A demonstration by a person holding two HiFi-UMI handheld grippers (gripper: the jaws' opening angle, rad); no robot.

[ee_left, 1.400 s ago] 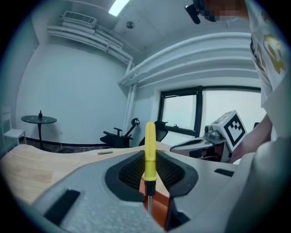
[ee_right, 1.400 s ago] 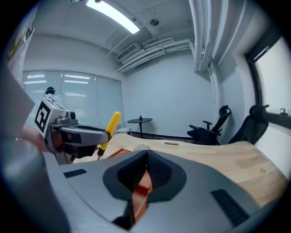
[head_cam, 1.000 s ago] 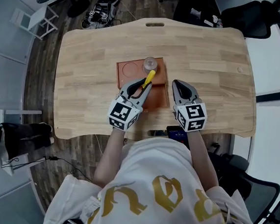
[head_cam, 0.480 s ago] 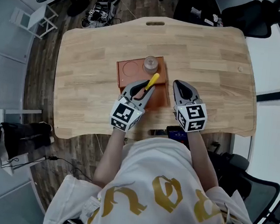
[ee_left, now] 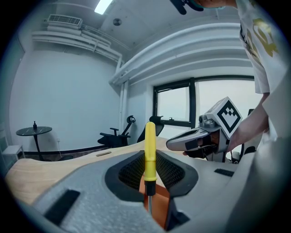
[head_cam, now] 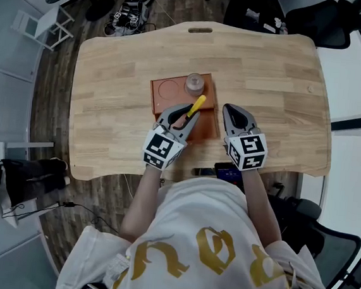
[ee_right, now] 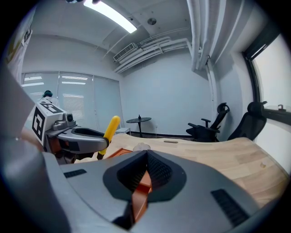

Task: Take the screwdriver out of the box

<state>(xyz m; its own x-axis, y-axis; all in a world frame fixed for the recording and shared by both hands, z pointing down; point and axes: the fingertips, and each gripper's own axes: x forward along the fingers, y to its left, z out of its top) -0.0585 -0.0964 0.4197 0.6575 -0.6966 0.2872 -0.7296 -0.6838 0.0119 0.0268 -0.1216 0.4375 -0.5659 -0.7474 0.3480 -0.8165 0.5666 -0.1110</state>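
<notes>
The screwdriver (head_cam: 196,104) has a yellow handle and a thin metal shaft. My left gripper (head_cam: 185,111) is shut on it, over the near right part of the orange-brown box (head_cam: 171,105). In the left gripper view the handle (ee_left: 150,150) stands upright between the jaws, with the shaft pointing down towards the box. My right gripper (head_cam: 230,108) is at the box's right edge. In the right gripper view the jaws are shut, with a strip of the orange box rim (ee_right: 143,184) between them.
A clear round object (head_cam: 193,83) stands in the box's far right corner, beside a round recess (head_cam: 169,89). A dark device (head_cam: 228,172) lies at the table's near edge. The wooden table (head_cam: 111,70) has a slot (head_cam: 200,30) at its far edge. Office chairs stand beyond.
The left gripper has shifted slightly right and towards me with the screwdriver, then held still. The right gripper has not moved.
</notes>
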